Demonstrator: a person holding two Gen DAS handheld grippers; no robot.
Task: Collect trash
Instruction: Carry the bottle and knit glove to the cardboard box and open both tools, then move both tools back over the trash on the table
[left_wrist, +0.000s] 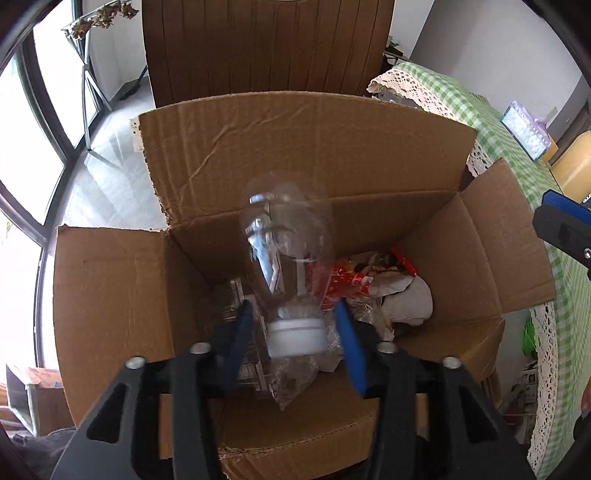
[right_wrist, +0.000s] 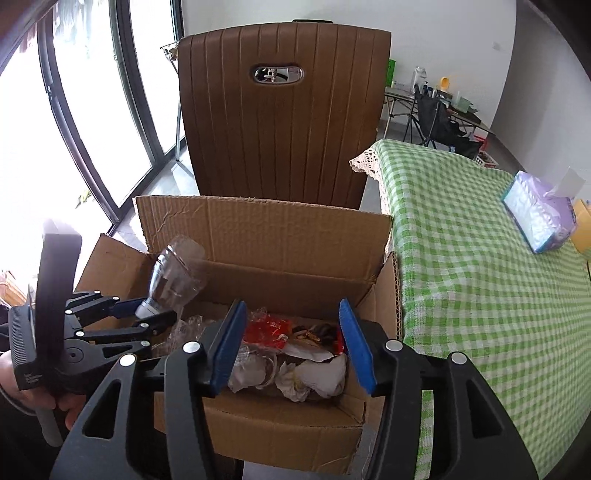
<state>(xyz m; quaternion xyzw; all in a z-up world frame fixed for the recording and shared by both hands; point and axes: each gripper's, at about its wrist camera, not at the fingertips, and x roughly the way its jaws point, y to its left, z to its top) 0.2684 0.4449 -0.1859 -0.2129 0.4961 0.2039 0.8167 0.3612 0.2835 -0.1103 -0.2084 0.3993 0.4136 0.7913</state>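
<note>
Clear plastic bottle (left_wrist: 284, 243), empty, white cap (left_wrist: 297, 338) on, blurred, tilted cap-down over open cardboard box (left_wrist: 110, 295), above its left half. Inside box: red wrapper (left_wrist: 349, 278) mid-floor, crumpled white paper (left_wrist: 406, 299) at right, clear plastic film (left_wrist: 291, 380) under bottle, near front wall.

Cardboard box (right_wrist: 295, 236) open from above — chair back (right_wrist: 280, 110) behind, table (right_wrist: 480, 277) rightward.

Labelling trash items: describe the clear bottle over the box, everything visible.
The clear bottle is empty transparent plastic with a white cap, no label visible. It is motion-blurred, cap end nearest the left tongs, base tilted up and away. It sits between the open blue pads, no contact evident, above the open cardboard box.
</note>
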